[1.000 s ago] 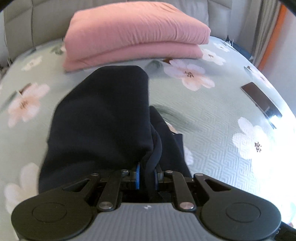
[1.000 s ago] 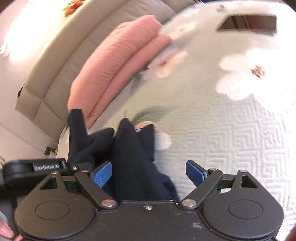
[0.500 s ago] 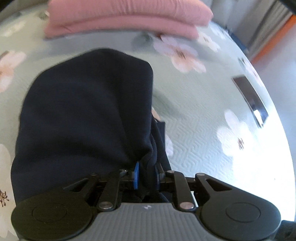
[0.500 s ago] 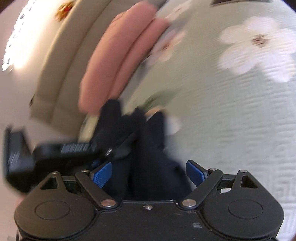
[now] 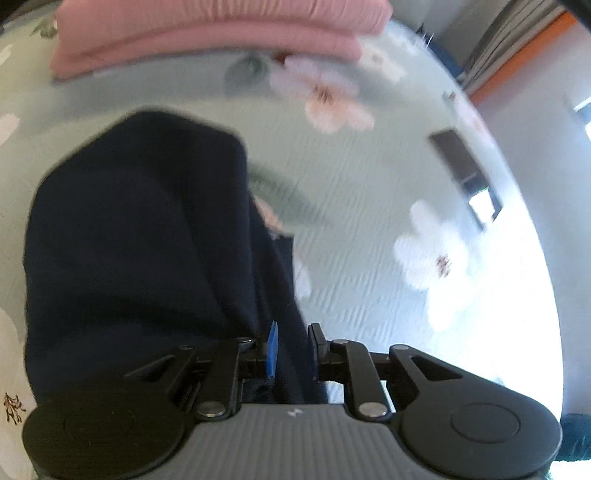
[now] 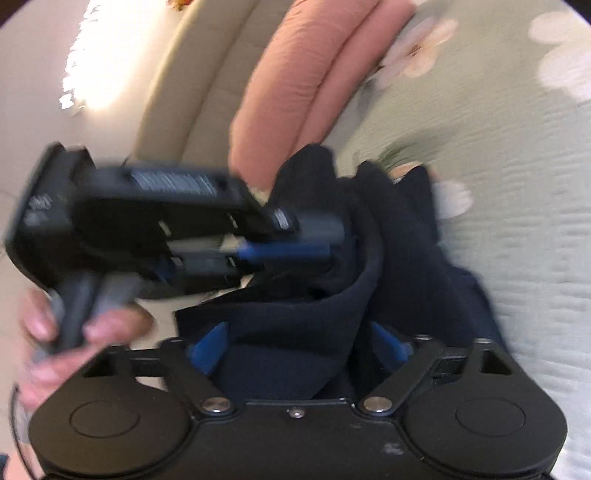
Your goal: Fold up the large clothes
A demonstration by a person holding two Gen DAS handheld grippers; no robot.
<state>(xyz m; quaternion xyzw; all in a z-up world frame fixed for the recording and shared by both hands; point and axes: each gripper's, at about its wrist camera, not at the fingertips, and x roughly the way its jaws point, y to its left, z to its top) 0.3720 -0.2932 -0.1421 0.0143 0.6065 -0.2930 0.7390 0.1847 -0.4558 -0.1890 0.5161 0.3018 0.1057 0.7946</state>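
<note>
garment: dark navy garment, bunched w/ thick folds, on floral bedspread
left gripper: fingers clenched on its edge
right gripper: fingers just been closing; cloth between; contact unclear

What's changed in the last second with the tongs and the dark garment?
The right tongs have just been closing around a bunch of the navy garment, and the left tongs have swung closer in front of them. Unchanged: the left tongs stay clamped on the garment's edge, and the folded pink garment and phone lie on the floral bedspread.
</note>
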